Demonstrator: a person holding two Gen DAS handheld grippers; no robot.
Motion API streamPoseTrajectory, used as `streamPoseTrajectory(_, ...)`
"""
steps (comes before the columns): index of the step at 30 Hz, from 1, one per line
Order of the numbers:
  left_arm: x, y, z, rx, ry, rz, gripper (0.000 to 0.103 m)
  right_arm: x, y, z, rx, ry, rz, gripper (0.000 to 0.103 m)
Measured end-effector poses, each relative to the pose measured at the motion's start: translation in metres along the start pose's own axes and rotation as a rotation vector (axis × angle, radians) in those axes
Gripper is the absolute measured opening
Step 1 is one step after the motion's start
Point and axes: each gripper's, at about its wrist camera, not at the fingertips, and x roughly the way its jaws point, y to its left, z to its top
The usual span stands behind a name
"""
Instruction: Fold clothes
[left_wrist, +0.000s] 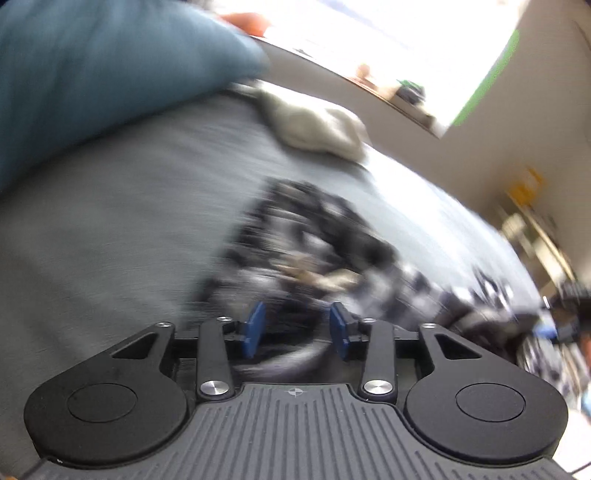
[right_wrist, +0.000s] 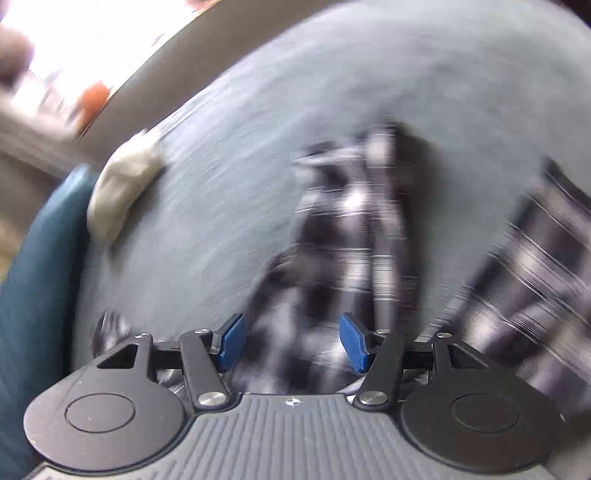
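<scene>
Left wrist view showed your left hand-held gripper (left_wrist: 297, 328) with its blue pads apart and nothing pinched between them, above the black-and-white checked garment (left_wrist: 314, 240) that lay rumpled on the grey bed cover (left_wrist: 110, 221). Your right hand-held gripper (right_wrist: 291, 341) also stood open and empty over the same checked cloth, with a pale bundled cloth (right_wrist: 122, 188) well apart near the cover's edge.

A home bedroom: grey bedspread (left_wrist: 110, 221); teal pillow (left_wrist: 74, 74); bright window (left_wrist: 369, 37)
</scene>
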Motion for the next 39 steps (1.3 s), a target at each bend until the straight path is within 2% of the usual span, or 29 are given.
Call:
streamPoseTrajectory(3,0.018,-0.027,-0.003,0.107,0.034,0.003,0.047,0.003,-0.025,0.002,0.124,0.015,-0.008,0.065)
streamPoseTrajectory(6,0.028,-0.039,-0.006,0.152,0.054,0.045,0.048,-0.002,-0.045,-0.002,0.194,0.019,-0.034,0.069)
streamPoseTrajectory(11,0.033,-0.034,-0.011,0.133,0.075,0.124,0.048,-0.024,-0.087,-0.008,0.313,0.024,-0.153,0.071)
streamPoseTrajectory(16,0.039,-0.023,-0.013,0.078,0.100,0.168,0.048,-0.046,-0.122,-0.013,0.407,-0.040,-0.214,0.073)
streamPoseTrajectory(18,0.040,-0.023,-0.013,0.078,0.106,0.179,0.047,-0.043,-0.114,-0.006,0.351,-0.061,-0.186,0.073)
streamPoseTrajectory(21,0.043,-0.025,-0.013,0.082,0.110,0.196,0.048,-0.031,-0.078,0.012,0.185,-0.106,-0.157,0.074)
streamPoseTrajectory(25,0.048,-0.024,-0.015,0.075,0.133,0.219,0.048,0.018,-0.039,0.042,0.051,-0.077,-0.127,0.077)
streamPoseTrajectory(29,0.047,-0.021,-0.016,0.070,0.134,0.214,0.048,0.069,-0.035,0.065,0.045,-0.068,-0.188,0.078)
streamPoseTrajectory(30,0.047,-0.020,-0.016,0.068,0.135,0.210,0.048,0.075,-0.032,0.066,0.034,-0.068,-0.179,0.079)
streamPoseTrajectory(31,0.047,-0.019,-0.016,0.064,0.135,0.207,0.048,0.082,-0.028,0.067,0.021,-0.068,-0.168,0.076)
streamPoseTrajectory(32,0.046,-0.017,-0.017,0.060,0.134,0.203,0.048,0.088,-0.024,0.067,0.009,-0.068,-0.158,0.067)
streamPoseTrajectory(34,0.047,-0.016,-0.018,0.053,0.131,0.199,0.048,0.097,-0.011,0.066,-0.032,-0.049,-0.137,0.014)
streamPoseTrajectory(36,0.048,-0.016,-0.018,0.051,0.128,0.202,0.048,0.096,0.007,0.060,-0.069,-0.030,-0.077,0.009)
streamPoseTrajectory(39,0.050,-0.016,-0.018,0.052,0.126,0.205,0.048,0.074,0.043,0.062,-0.123,-0.089,0.008,0.008)
